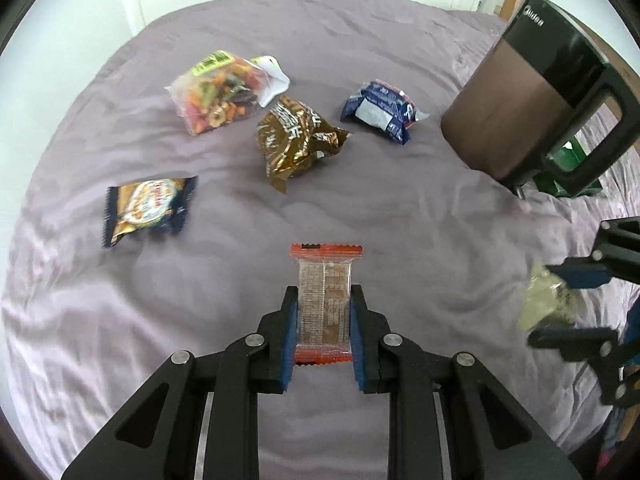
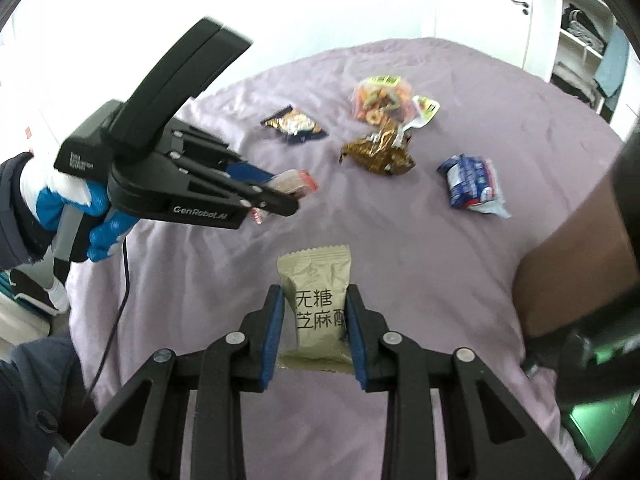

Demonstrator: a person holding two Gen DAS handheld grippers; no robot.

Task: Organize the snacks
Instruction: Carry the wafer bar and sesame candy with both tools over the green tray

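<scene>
Snack bar [image 1: 324, 300] clamped lengthwise inside left gripper [image 1: 325, 300].

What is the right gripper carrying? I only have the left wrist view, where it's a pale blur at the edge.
Observer: The right gripper is shut on a tan packet, flat between its pads and clear of the purple bedspread.
Operator: Any marking on it?
Observer: Dark Chinese characters are printed on its front, and its top edge is crimped.
Operator: Who is holding the left gripper?
Observer: A hand in a blue and white glove holds the left gripper, which is shut on the orange-edged wafer packet.
</scene>
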